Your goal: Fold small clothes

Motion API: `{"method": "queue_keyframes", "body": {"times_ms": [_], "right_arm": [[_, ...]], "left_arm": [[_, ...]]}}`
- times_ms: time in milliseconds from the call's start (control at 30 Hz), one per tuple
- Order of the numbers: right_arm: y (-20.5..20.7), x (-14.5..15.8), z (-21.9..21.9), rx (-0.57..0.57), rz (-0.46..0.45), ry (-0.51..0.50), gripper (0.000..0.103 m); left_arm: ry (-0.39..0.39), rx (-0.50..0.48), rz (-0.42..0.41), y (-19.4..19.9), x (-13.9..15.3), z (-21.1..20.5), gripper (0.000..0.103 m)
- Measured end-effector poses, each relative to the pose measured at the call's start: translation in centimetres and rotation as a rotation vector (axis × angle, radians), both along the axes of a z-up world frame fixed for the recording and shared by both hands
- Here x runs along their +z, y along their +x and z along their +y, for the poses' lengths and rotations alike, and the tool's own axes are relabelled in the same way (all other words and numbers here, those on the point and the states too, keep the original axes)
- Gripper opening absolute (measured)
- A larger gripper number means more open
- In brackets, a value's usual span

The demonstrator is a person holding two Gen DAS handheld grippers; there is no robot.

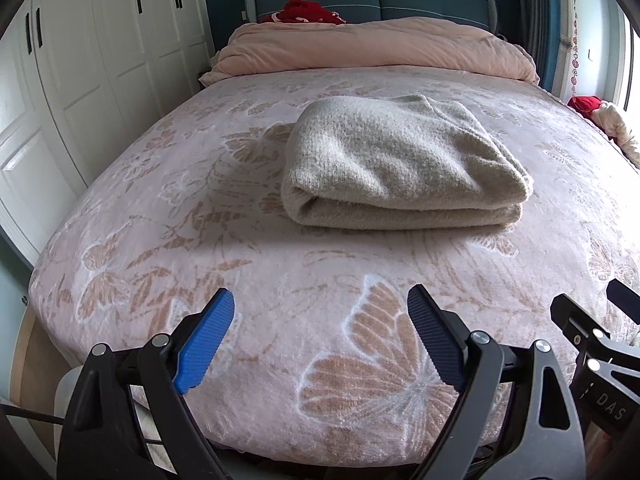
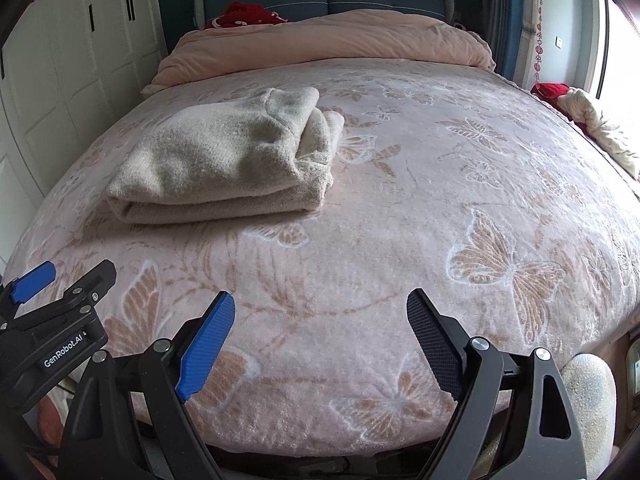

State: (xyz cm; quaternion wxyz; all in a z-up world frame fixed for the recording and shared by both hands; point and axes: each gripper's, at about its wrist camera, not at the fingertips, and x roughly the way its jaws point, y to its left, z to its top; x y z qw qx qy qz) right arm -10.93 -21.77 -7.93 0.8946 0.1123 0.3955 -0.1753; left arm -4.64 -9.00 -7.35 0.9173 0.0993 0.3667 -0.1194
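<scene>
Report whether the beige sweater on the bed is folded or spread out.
Folded. The beige sweater lies as a compact bundle on the bed, with stacked layers showing along its near edge. Neither tongs touch it.

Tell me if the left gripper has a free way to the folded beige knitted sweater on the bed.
Probably yes: the left gripper is open, and only bare butterfly-patterned blanket lies before the folded beige knitted sweater.

Bed [image 1: 280,272] surface lies bare between the near edge and the folded sweater [image 1: 400,168]. Bunched duvet [image 1: 360,48] blocks the far end; wardrobe [image 1: 80,80] borders the left side.
</scene>
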Motion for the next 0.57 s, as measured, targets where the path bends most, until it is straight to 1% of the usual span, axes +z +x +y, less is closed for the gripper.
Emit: {"method": "queue_keyframes", "body": {"times_ms": [133,233,567], "right_arm": [[0.03,-0.04,0.14,0.0,0.001,0.0,0.086],[0.05,-0.08,0.19,0.002,0.002,-0.001,0.086],[0.18,-0.26,0.78,0.01,0.005,-0.011,0.086]], "left_arm": [[-0.015,0.002,0.02,0.13,-0.19,0.05,0.086],[-0.002,-0.006,0.012,-0.12,-0.4,-0.18,0.086],[0.01,-0.035,-0.001,-0.72,-0.23,-0.92,0.085]]}}
